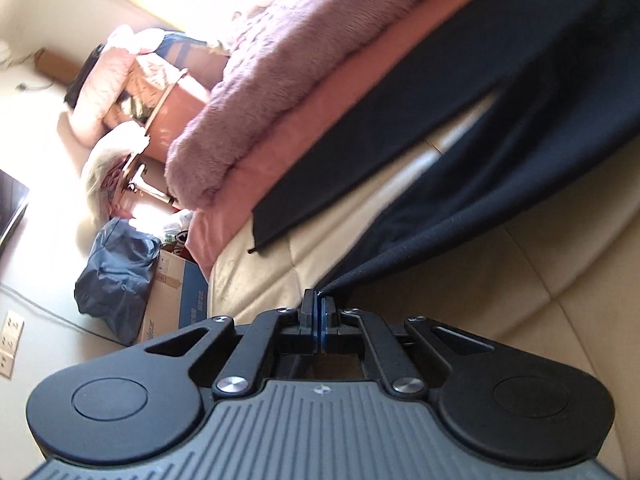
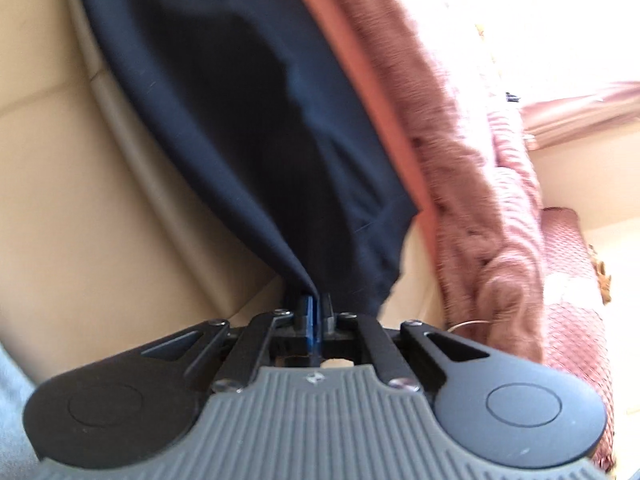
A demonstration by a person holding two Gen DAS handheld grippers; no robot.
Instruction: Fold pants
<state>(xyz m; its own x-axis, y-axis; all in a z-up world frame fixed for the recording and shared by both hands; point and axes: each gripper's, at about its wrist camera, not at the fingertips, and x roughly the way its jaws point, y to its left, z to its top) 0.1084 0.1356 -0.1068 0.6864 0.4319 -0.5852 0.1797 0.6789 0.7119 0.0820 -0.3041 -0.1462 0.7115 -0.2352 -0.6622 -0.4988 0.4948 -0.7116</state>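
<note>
With both the left gripper [image 1: 319, 300] and right gripper [image 2: 316, 304] clenched on thin pinches of the navy pants [image 1: 500, 128], a tug could slip the fabric free.

Left claw [image 1: 319, 300] clamped on a pinched corner of the navy pants [image 1: 500, 120], fabric drawn taut from the tips. One leg lies flat on the cream mattress [image 1: 280, 264], its hem near the pink sheet [image 1: 360, 92] and fuzzy mauve blanket [image 1: 280, 68]. Blue bag [image 1: 116, 276] and cardboard box [image 1: 176, 300] on floor beside bed.
</note>
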